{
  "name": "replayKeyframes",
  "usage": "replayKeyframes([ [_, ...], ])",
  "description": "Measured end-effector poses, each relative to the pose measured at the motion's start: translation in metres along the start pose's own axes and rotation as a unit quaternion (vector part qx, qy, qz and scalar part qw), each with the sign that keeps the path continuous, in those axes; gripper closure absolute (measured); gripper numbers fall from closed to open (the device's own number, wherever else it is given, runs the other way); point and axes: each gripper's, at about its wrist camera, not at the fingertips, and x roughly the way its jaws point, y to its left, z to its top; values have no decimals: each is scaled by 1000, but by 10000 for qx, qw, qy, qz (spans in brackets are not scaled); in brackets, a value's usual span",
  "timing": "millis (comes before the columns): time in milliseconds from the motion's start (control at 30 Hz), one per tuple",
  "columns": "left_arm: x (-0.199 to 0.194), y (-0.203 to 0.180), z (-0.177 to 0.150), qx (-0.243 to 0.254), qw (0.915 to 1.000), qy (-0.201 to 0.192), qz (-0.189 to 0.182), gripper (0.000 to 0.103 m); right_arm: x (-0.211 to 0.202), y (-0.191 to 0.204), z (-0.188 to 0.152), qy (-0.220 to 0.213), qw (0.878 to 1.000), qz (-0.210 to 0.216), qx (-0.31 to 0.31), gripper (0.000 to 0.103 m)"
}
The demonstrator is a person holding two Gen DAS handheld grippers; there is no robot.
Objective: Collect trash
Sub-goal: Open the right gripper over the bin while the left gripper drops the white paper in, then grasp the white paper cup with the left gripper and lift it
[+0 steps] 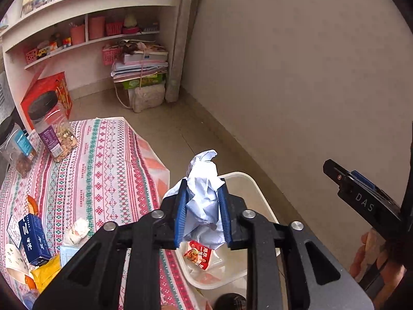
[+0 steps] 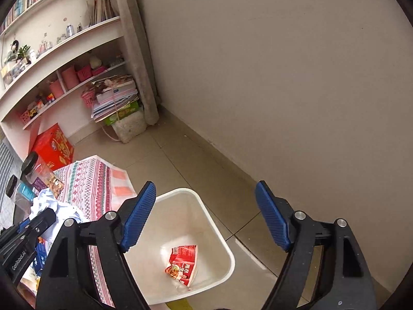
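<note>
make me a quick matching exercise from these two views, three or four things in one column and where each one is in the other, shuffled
Things
1. crumpled white paper
2. red printed snack wrapper
3. clear plastic jar with black lid
4. dark blue carton

Places
A. lying on the patterned tablecloth
B. standing on the tablecloth
C. clamped in the left gripper
D. inside the white plastic bin

Pairs: 1-C, 2-D, 3-B, 4-A

A crumpled wad of white paper [image 1: 204, 196] sits pinched between blue ribbed pads, above the rim of an open, cream plastic bin [image 2: 222, 242]. A torn red snack wrapper [image 2: 183, 263] lies flat on its bottom.
</note>
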Motion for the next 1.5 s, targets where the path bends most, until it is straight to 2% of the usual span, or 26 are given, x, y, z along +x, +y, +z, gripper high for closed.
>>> replayKeyframes([
  [33, 1, 0, 1, -18, 10000, -8, -3, 61, -1, -2, 0, -18, 10000, -10, 38, 25],
  [133, -5, 1, 2, 8, 9999, -120, 75, 49, -6, 0, -1, -97, 9999, 19, 49, 21],
  [400, -37, 27, -5, 83, 9948, -614, 806, 47, -28, 35, -6, -445, 9987, 236, -101, 7],
  [500, -49, 41, -10, 34, 9908, -793, 1091, 40, -38, 56, -14, -594, 9974, 298, -292, 7],
  [667, -74, 68, -21, -171, 9823, -1092, 1513, 23, -50, 93, -27, -747, 9941, 439, -654, 7],
  [767, -88, 85, -28, -269, 9776, -1188, 1716, 20, -56, 111, -34, -833, 9921, 551, -761, 7],
  [1000, -109, 133, -51, -603, 9723, -1007, 2020, 20, -57, 159, -57, -577, 9881, 942, -1069, 7],
  [1200, -118, 174, -76, -845, 9662, -696, 2335, 20, -61, 210, -82, -424, 9791, 1214, -1578, 7],
  [1500, -131, 240, -114, -1228, 9487, -297, 2900, 20, -61, 272, -120, -136, 9622, 1472, -2286, 7],
])
